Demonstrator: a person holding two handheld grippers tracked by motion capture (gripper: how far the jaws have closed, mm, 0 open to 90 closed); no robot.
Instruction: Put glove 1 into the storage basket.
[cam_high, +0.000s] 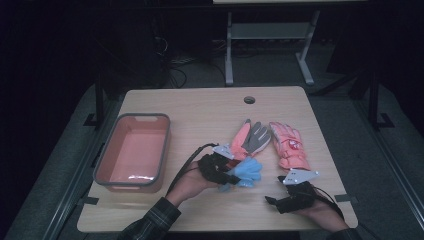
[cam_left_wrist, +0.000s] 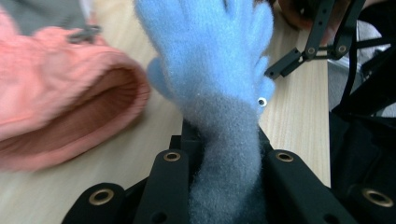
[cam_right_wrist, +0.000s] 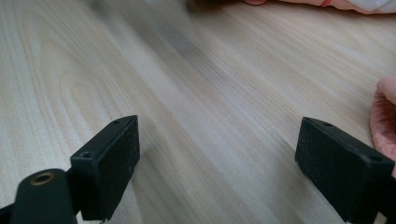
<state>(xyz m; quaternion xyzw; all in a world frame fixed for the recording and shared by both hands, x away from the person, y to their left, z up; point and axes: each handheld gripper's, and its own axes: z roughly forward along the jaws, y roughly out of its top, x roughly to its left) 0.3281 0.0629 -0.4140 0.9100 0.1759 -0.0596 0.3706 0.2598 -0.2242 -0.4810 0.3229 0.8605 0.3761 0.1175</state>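
Am gripping blue glove (cam_left_wrist: 210, 56) in left tongs (cam_high: 231, 176), bin (cam_high: 102, 167) lying leftward; right tongs (cam_right_wrist: 219, 163) sitting open, idle.

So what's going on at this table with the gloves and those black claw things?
A person at a wooden table holds a claw in each hand. The left claw is clamped on the cuff of a fluffy blue glove, beside a pink and grey glove. A second pink glove lies flat to the right. The right claw rests over bare tabletop with its jaws wide apart and nothing between them. A pink bin sits at the left, with no gloves in it.
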